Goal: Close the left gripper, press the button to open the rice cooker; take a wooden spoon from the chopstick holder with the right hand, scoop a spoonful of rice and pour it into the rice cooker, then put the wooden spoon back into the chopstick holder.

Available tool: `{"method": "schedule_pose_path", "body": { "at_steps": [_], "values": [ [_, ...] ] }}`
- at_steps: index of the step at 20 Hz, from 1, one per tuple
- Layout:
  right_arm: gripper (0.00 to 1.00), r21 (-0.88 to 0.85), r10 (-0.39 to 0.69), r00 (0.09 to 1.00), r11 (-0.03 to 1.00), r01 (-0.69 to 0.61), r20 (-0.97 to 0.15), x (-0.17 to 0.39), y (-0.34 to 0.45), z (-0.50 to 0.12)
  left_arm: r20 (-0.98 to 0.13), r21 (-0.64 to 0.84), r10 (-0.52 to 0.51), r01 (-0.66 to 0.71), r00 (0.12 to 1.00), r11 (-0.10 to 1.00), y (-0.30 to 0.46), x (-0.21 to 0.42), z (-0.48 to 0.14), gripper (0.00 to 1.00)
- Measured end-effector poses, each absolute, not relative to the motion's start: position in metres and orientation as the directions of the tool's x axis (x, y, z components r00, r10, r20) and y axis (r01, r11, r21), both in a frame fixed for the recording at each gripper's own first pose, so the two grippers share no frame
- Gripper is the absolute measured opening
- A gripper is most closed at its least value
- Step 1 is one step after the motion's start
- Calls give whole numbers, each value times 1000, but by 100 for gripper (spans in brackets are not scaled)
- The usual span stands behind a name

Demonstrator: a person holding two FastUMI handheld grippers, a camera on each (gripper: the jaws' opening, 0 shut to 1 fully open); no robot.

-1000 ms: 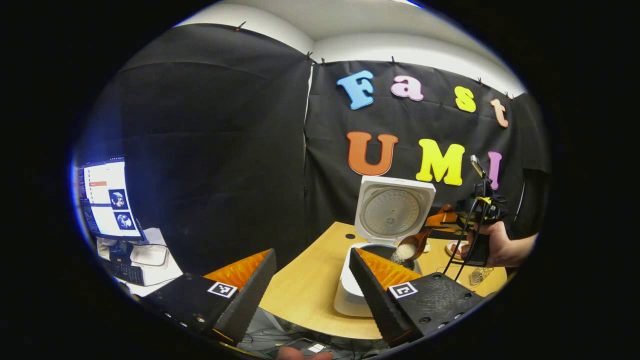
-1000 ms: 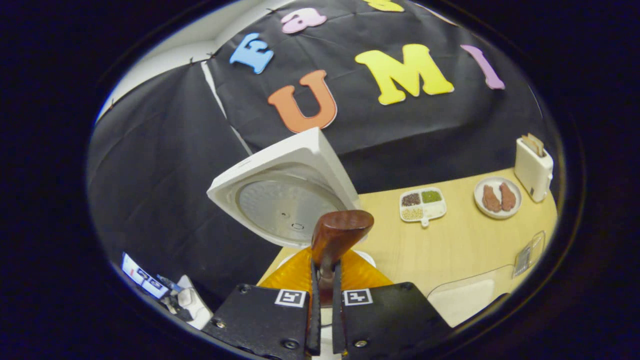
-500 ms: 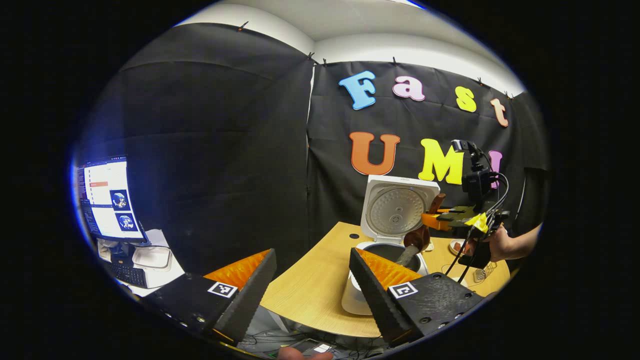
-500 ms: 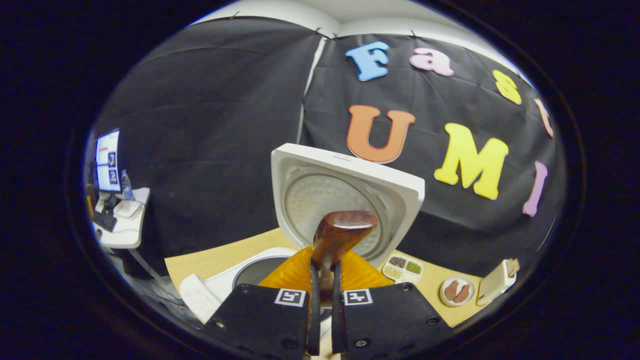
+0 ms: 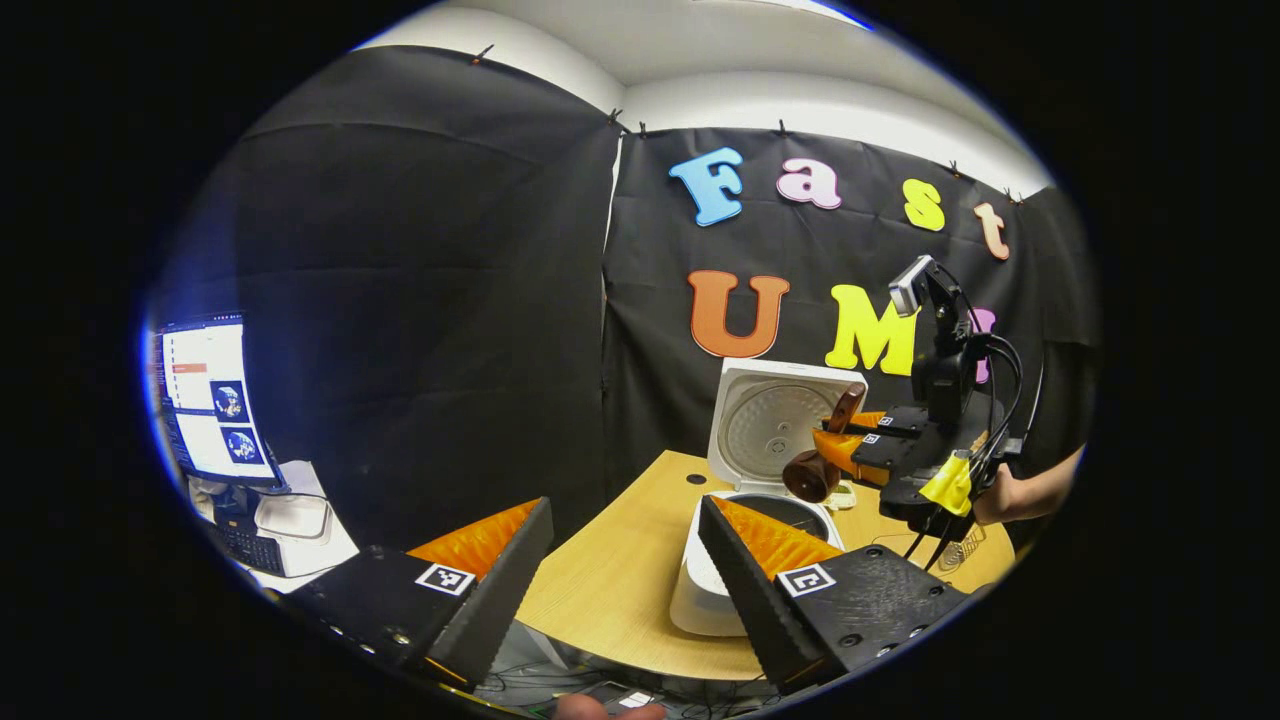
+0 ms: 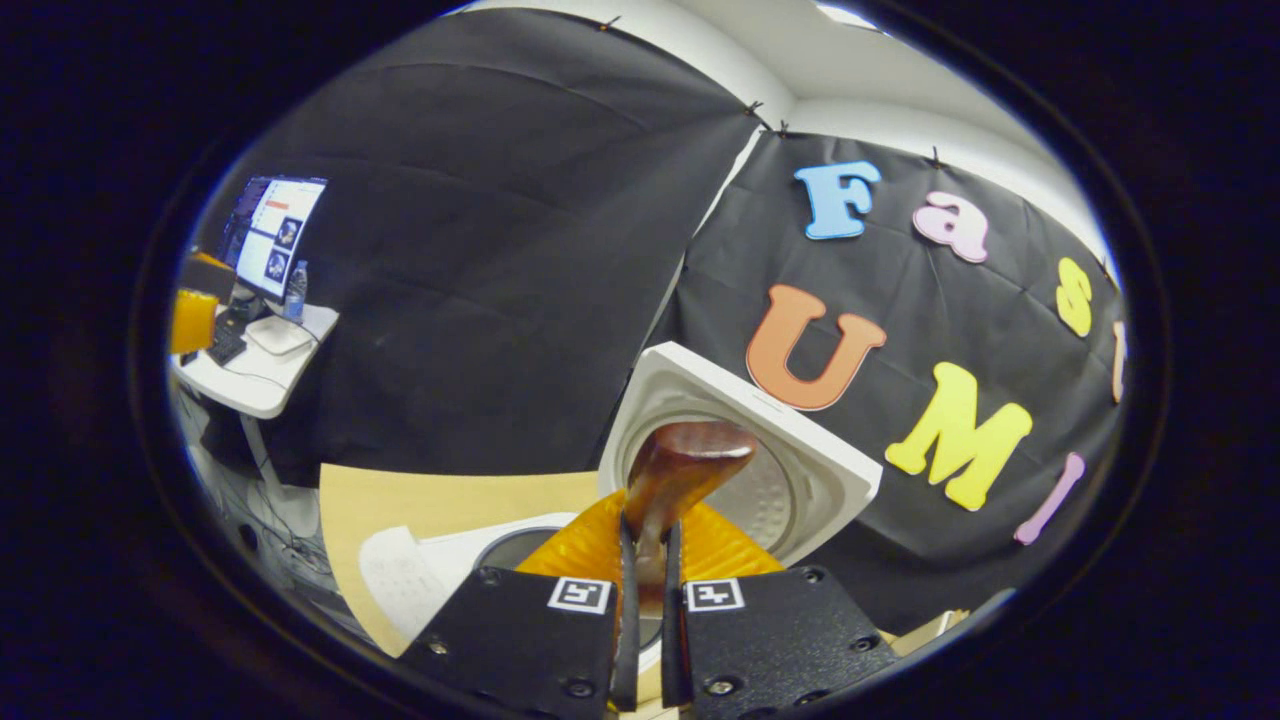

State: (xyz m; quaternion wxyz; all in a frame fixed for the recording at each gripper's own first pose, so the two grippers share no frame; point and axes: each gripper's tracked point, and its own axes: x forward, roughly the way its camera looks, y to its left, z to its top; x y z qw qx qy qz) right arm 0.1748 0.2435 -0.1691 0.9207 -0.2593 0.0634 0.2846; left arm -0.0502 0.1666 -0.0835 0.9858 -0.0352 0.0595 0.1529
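Right gripper (image 6: pixel 640 640) clamped on the wooden spoon (image 6: pixel 680 470), both fingers pinching the handle; spoon bowl sticks out forward past the fingertips. In the left gripper view the same gripper (image 5: pixel 850 440) hangs above the rice cooker (image 5: pixel 745 560), spoon (image 5: pixel 815 470) bowl dark and tilted down over the pot opening, apart from it. Cooker lid (image 5: pixel 775 425) stands upright, open. Can't tell from here whether rice is in the pot.

Left gripper (image 5: pixel 625 560) fingers spread wide, gripping nothing, near the table edge in front of the cooker.

Surface: light wood table (image 5: pixel 620 580). Black cloth booth walls. Off to the side, a white desk (image 6: pixel 255 375) with a monitor (image 5: pixel 210 400) and keyboard (image 5: pixel 250 545).
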Motion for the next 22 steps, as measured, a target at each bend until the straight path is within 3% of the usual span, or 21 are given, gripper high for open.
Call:
{"method": "schedule_pose_path", "body": {
  "at_steps": [9,15,22],
  "values": [
    [14,-84,456,855,869,-487,-247,177,190,-117,-82,-63,231,-236,970,970,132,-28,-56,95],
    [14,210,424,868,902,-378,-259,161,113,-85,-56,-60,143,-146,988,987,83,-3,-44,95],
    [14,336,285,921,923,-189,-265,144,-13,-76,-57,-40,26,-29,998,999,13,25,-40,94]
  ]
}}
